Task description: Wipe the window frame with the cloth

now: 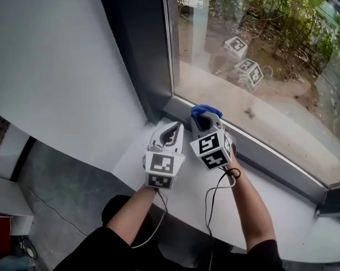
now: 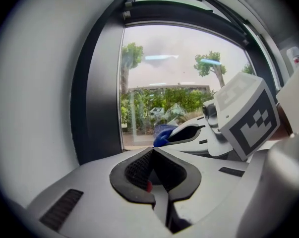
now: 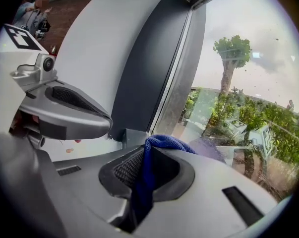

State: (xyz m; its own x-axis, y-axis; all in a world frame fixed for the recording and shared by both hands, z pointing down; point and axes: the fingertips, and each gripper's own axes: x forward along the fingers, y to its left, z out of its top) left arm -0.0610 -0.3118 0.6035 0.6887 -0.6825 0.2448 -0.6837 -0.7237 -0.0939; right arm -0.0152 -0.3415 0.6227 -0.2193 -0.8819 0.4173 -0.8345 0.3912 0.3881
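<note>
One white sill point(image 1: 133, 154) runs under the grey window frame point(image 1: 271, 160), with glass point(image 1: 271, 95) filling the upper right. At centre my right gripper point(image 1: 207, 118) clamps the blue cloth point(image 1: 202, 110) by the frame; my left gripper point(image 1: 171, 130), just beside it, is closed and empty.

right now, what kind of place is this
Most likely indoors at a big ground-level window of a building. A dark window frame stands beside a large glass pane that looks onto trees, with a white sill below. The blue cloth suggests cleaning.
</note>
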